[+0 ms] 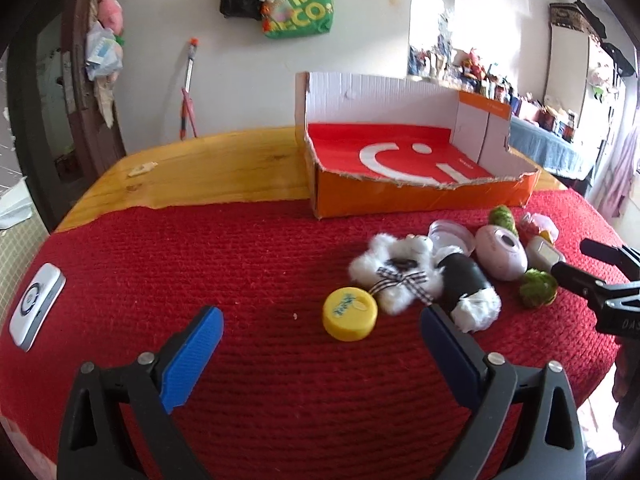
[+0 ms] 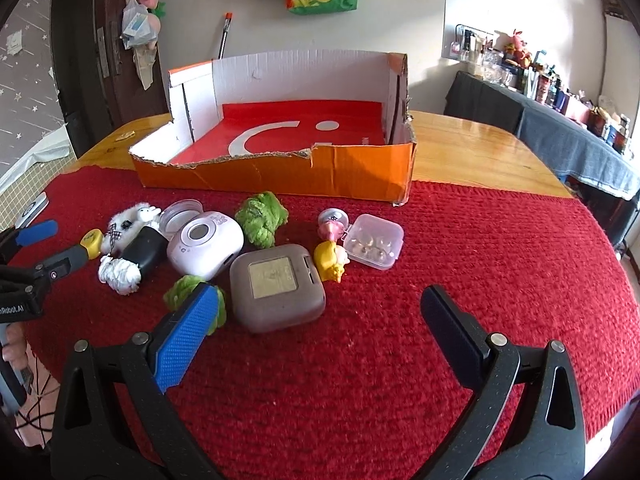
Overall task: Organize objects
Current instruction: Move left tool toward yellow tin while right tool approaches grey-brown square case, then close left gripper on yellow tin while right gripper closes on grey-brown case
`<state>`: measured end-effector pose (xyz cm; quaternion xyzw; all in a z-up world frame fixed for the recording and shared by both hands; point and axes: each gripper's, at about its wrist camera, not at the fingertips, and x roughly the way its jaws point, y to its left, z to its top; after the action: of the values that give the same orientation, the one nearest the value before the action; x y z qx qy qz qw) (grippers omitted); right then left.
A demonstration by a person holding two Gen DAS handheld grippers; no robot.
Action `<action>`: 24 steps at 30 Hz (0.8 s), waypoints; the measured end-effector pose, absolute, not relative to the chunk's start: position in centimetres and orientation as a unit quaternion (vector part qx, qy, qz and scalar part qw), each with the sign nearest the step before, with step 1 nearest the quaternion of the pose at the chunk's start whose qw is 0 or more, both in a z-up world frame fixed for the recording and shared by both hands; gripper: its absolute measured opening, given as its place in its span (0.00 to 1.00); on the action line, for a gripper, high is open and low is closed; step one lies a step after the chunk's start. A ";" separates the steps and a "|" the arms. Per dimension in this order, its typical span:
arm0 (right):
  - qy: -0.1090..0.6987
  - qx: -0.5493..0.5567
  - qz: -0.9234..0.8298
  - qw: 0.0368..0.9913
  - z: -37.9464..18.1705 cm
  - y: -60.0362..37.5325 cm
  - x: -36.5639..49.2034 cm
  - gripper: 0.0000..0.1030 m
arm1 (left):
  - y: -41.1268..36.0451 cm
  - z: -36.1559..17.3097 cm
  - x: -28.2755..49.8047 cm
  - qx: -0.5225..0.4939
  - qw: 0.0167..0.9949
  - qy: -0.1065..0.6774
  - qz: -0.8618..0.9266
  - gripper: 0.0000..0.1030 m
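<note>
Both hand-held grippers, left (image 1: 320, 328) and right (image 2: 316, 304), gape with nothing between the jaws. Clutter sits mid-bench before the orange box (image 2: 280, 172), nearer the right edge. Yellow cap (image 1: 350, 313): light, rigid, slick; pinch across the rim. Fluffy toy (image 1: 394, 276): soft, squeeze the body.

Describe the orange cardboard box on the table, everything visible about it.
The orange cardboard box is a shallow open tray of corrugated card: orange outside, white inner walls, red floor with a white smiling-face mark. Its front wall is torn low and ragged; the back wall stands taller. Nothing shows inside. It rests flat, its back part on the wooden table, its front edge at the red knitted mat. No object or gripper touches it.
</note>
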<state>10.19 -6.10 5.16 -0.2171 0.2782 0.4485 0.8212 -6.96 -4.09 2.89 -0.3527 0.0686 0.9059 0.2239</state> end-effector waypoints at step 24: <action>0.344 -0.148 0.384 0.844 4.4 -4.7 10.6 0.51 | -2.9 2.1 -8.6 -0.374 0.343 0.111 0.855 0.30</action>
<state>10.57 -4.72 4.39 -0.1482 0.3436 0.3842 0.8440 -8.65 -2.91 2.13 -0.3737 0.1105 0.8548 0.3428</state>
